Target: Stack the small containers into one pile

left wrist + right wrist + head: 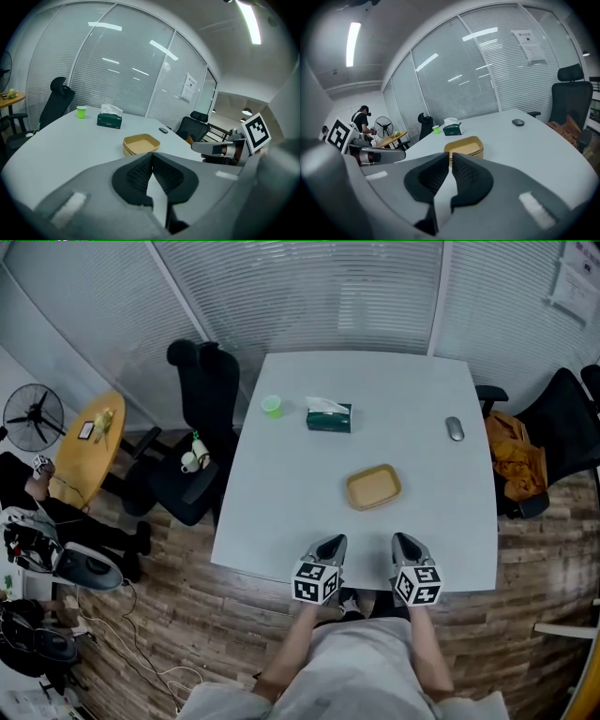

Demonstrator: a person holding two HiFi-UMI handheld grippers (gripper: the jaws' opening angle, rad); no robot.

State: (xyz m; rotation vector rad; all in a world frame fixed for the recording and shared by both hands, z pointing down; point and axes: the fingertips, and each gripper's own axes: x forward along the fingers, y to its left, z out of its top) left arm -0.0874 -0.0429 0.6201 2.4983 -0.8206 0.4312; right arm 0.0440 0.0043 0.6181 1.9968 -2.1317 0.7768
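Tan shallow containers [373,487] sit nested in one pile on the grey table [281,512], a little right of its middle. They also show ahead of the jaws in the left gripper view [140,144] and the right gripper view [465,146]. My left gripper [333,542] hovers at the near table edge, its jaws touching with nothing between them [152,157]. My right gripper [405,540] is beside it, its jaws a narrow slit apart and empty [450,157]. Both are well short of the pile.
A green tissue box [328,416] and a green cup [272,406] stand at the far left of the table. A mouse [455,428] lies at the far right. Black office chairs [202,381] flank the table, and a person stands in the distance [361,119].
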